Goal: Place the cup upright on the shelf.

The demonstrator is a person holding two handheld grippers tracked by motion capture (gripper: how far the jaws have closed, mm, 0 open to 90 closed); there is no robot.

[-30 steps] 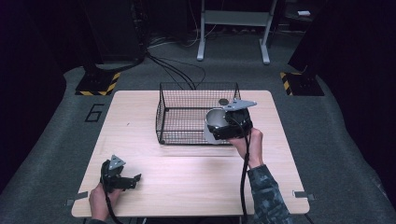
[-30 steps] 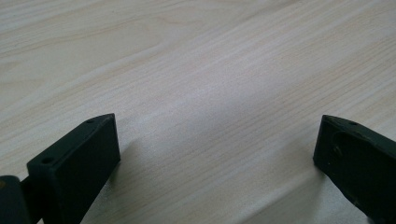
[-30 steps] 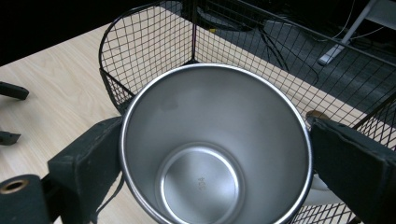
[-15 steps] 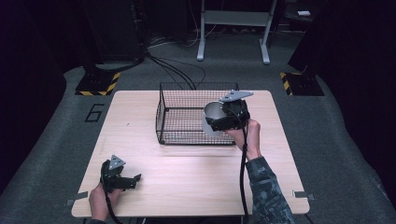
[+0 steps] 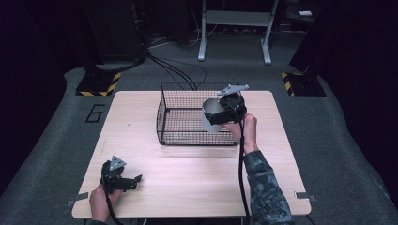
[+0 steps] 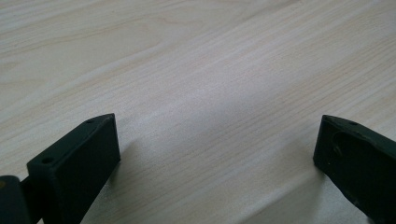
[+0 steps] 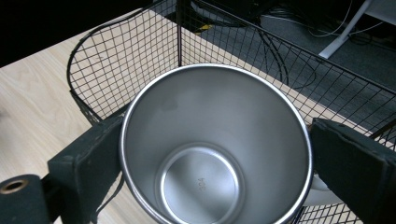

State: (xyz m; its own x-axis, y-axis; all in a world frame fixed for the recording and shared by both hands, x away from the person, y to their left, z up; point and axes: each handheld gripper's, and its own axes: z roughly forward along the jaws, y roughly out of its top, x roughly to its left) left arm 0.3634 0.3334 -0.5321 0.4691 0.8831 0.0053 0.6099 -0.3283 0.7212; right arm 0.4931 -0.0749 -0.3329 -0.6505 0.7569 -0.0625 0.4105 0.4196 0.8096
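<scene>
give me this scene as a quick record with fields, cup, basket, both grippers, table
cup: metal cup, empty, mouth toward the right gripper view's camera
cup position: held over the near right part of the wire basket
right hand-held gripper: jaws closed on the cup's sides
left hand-held gripper: jaws wide apart, holding nothing, low over the near left of the table
basket: black wire, on the table's far middle

Left tongs (image 5: 123, 179) open, right tongs (image 5: 221, 114) clamped.
</scene>
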